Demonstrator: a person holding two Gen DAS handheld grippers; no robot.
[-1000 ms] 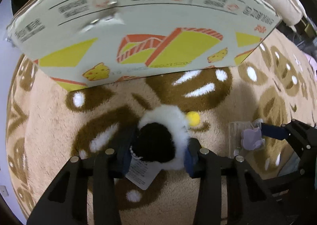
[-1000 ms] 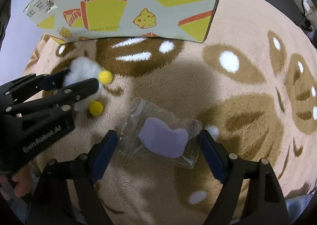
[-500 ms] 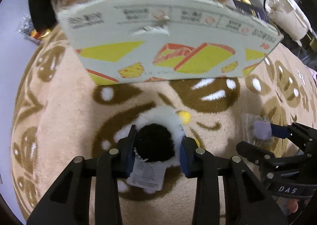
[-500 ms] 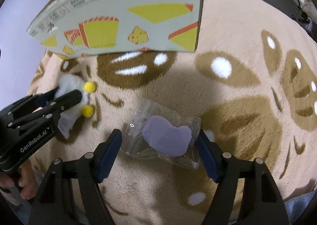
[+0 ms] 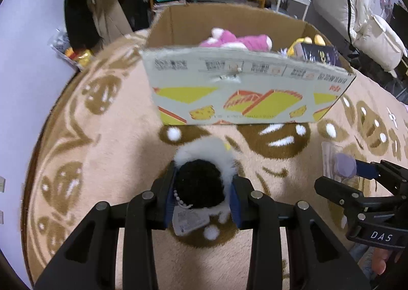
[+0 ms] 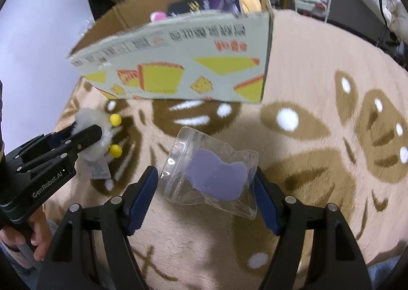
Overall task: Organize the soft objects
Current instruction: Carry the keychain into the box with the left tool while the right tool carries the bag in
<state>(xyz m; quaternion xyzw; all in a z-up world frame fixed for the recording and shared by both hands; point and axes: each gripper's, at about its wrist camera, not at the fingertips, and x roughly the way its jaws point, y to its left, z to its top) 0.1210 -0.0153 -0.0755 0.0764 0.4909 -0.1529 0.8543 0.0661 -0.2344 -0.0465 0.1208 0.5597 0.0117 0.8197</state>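
Plush toy, black and white with yellow pompoms: clamped in left gripper, lifted above rug. Clear bag holding purple piece: between right gripper pads, just narrowed onto it. Cardboard box beyond, pink plush inside.

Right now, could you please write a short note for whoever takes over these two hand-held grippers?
Left hand-held gripper: shut on the black-and-white plush toy, lifted off the rug.
Right hand-held gripper: its jaws have just been closing on the clear bag with the purple piece.
Cardboard box stands ahead and already holds a pink plush.
Left: drop both into the box.
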